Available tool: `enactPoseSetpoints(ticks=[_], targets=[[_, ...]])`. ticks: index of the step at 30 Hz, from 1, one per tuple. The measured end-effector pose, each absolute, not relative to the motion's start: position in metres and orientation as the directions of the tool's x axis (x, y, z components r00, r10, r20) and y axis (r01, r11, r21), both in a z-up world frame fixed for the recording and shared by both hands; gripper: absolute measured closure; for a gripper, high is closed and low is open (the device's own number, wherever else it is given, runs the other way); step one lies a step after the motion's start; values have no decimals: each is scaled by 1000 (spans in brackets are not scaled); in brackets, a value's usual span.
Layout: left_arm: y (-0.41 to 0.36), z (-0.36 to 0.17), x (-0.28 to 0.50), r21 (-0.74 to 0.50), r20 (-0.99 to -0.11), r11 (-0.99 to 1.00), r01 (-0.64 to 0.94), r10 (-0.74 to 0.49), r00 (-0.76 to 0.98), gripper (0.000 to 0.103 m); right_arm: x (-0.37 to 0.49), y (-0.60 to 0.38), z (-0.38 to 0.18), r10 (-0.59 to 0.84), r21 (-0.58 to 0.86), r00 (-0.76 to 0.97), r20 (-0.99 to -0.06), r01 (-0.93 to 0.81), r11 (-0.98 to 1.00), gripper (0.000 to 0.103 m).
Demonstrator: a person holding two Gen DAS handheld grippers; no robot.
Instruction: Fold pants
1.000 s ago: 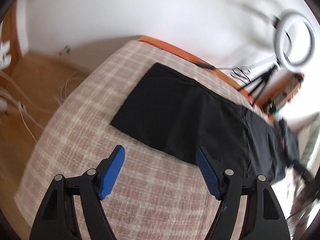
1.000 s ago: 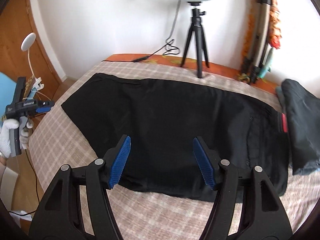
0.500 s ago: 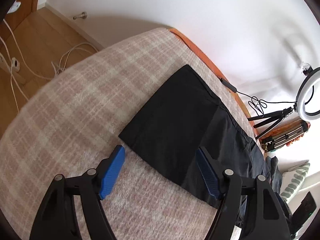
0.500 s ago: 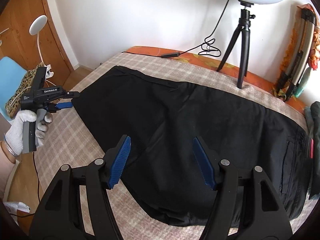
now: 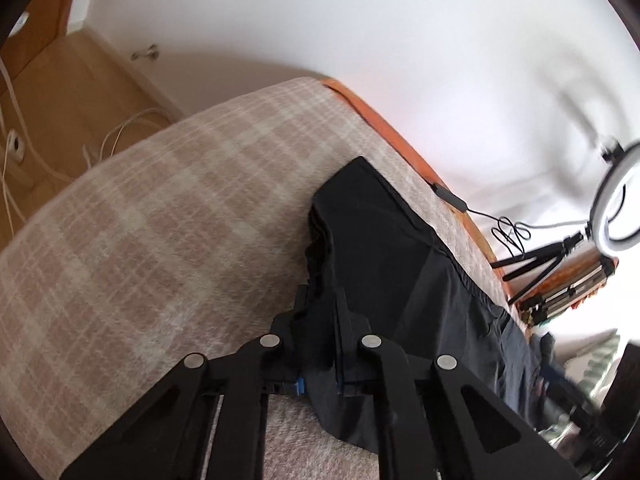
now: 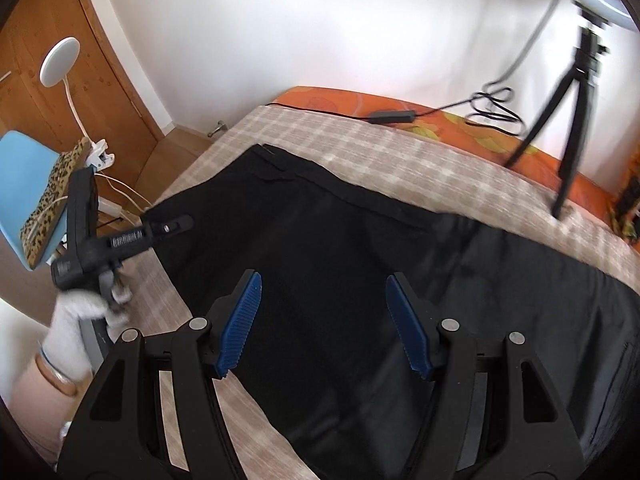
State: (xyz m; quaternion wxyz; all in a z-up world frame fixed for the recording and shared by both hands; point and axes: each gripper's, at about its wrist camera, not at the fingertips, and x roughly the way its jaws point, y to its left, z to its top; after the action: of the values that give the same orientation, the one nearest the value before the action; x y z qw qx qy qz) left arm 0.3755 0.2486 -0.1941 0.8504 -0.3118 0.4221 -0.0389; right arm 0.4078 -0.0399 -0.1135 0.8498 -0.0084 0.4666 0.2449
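Black pants [image 6: 360, 264] lie spread flat across a bed covered by a beige plaid blanket [image 5: 160, 240], one long edge running beside the orange strip of the bed [image 6: 460, 120] along the white wall. The left gripper [image 5: 320, 344] is clenched on the near corner of the pants' hem end, the fabric bunched and puckered between its closed fingers and rising in folds directly ahead of them; the rest of the garment stretches away forward and to the right of that gripper. In the right wrist view the same left gripper [image 6: 168, 226] appears at the far left, held by a white-gloved left hand [image 6: 80, 320] and touching the corner of the cloth. The right gripper [image 6: 324, 320] is released, its blue-padded fingers [image 6: 240, 320] spread wide and hovering over the middle of the near edge of the pants, with dark fabric filling the space between and ahead of them; whether the pads touch the cloth cannot be told. Beyond the pants, ahead and to the right of the right gripper, a black tripod [image 6: 568, 120] carrying a ring light [image 5: 616, 208] stands on the orange strip, with a black cable [image 6: 440, 112] trailing along it. To the left of the right gripper, off the bed, stand a blue chair [image 6: 20, 168] and a white clip lamp [image 6: 60, 62] before a wooden door [image 6: 60, 20].
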Motion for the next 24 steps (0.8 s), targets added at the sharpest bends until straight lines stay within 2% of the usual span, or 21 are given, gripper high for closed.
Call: enactPoseSetpoints(ticks=[5,15,22,24], targets=[[235,-181,369,-515,-656,854,-82,-331,678,97,450,0,-111,465,297,376,-802,-425,855,35],[215,-172,366,-388,-666,922,12,-290,687,97,520,102,-143,522,409,210,-827,-413,814,35],[195,-168,361,-321,-668,944,82,-287,687,97,530,144,-162,464,350,187,-866,-436,829,36],[191,-168,361,-308,-671,947,93,-286,684,97,530,142,-164,453,342,195,-870,-424,839,50]])
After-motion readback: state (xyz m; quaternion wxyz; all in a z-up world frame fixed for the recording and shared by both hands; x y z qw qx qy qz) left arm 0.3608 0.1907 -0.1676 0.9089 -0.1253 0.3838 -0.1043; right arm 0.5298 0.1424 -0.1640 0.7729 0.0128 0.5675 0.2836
